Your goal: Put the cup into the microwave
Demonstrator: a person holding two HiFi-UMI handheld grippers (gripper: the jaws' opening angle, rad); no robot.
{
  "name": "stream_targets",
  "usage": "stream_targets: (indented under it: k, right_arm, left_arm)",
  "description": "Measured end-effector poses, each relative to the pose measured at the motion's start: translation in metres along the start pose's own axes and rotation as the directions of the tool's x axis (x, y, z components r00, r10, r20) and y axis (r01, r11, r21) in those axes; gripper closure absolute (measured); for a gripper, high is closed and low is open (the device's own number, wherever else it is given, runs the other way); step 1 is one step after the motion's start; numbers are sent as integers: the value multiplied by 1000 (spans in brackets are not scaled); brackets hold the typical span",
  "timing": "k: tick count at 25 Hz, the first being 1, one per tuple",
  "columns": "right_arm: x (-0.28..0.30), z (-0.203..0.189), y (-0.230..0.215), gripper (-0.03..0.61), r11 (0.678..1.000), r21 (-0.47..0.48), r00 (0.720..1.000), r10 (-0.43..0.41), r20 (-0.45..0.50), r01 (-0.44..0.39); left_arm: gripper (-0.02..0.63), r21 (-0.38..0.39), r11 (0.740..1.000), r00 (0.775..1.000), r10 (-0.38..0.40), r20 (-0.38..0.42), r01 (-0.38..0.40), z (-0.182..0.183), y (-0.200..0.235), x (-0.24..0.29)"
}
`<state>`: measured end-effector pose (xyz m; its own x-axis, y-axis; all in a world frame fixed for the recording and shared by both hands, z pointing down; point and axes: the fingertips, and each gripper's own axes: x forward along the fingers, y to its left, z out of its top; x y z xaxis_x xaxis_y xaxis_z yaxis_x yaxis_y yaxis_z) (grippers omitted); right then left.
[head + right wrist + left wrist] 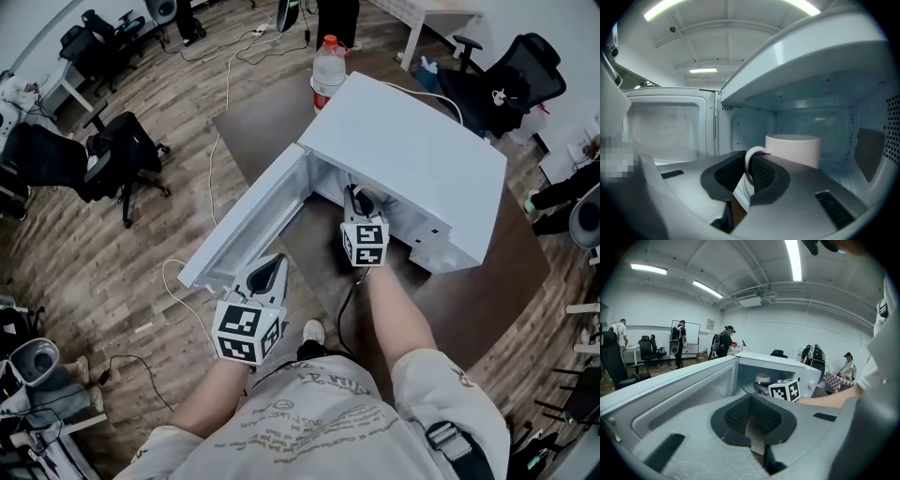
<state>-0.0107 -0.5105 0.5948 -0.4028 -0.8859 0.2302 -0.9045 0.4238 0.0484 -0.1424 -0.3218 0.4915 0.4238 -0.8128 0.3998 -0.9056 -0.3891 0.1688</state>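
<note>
A white microwave (412, 159) stands on the dark table (487, 291) with its door (246, 220) swung open to the left. My right gripper (361, 202) reaches into the oven's mouth. In the right gripper view a white cup (794, 149) sits inside the cavity, and the right gripper (749, 161) is shut on the cup's handle. In the left gripper view the same cup (762, 378) shows inside the oven, behind the right gripper's marker cube (785, 390). My left gripper (270, 272) hangs near the door's free end, shut and holding nothing.
A plastic bottle (328, 70) with a red cap stands behind the microwave. Black office chairs stand to the left (122, 150) and at the back right (506, 80). Cables run over the wooden floor. Several people stand far off in the left gripper view.
</note>
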Motion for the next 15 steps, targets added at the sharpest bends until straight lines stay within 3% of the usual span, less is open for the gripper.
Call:
stream_targets:
  k: [9,12,15]
  right_arm:
    - [8,-11,-2,540,998,-49,999,-39,-28,37]
    - [6,-14,0,474,998,-46,998,-36,-46,34]
    - [0,-20,-4,465,998,-20,997,-55,-56,54]
  left_arm:
    - [600,-1,1000,1000,7,-6,-7,0,-3,5]
    - [600,8,1000,1000,-6,-5,6,3,-8,8]
    - [600,16,1000,1000,-19,-3,19,5,-12,11]
